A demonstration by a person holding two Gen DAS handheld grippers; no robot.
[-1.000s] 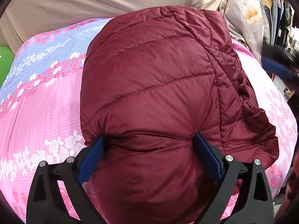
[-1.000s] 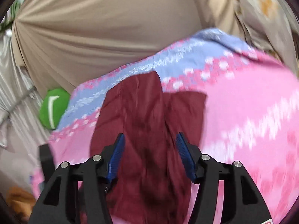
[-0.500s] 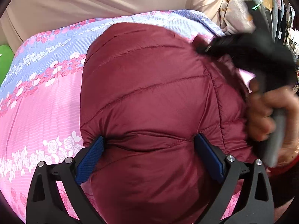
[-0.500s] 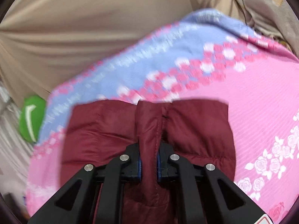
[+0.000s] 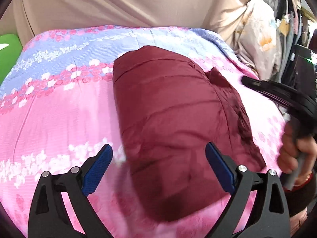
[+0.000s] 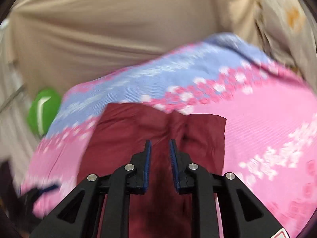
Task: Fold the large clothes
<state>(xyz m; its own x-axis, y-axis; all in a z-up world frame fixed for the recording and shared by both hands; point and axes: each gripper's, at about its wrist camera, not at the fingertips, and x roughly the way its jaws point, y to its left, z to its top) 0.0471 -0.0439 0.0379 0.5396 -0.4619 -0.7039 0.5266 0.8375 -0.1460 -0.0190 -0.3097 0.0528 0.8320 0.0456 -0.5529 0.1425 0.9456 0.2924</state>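
Jacket (image 5: 174, 123) was quilted maroon cloth w/ slight sheen, puffy. Bedspread (image 5: 59, 109) was ribbed floral cloth, matt. Left gripper (image 5: 158, 162): matt black plastic, ridged blue pads (image 5: 97, 168), shiny metal screws. Backdrop (image 5: 118, 2): smooth beige cloth.

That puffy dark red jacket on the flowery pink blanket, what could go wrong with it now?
1. The puffy dark red quilted jacket may spring open: the right gripper is opening, its fingers no longer pinching the fabric.
2. The left gripper is wide open above the bundle, so nothing holds it down.
3. The soft flowery pink and blue blanket could wrinkle and tilt the bundle.
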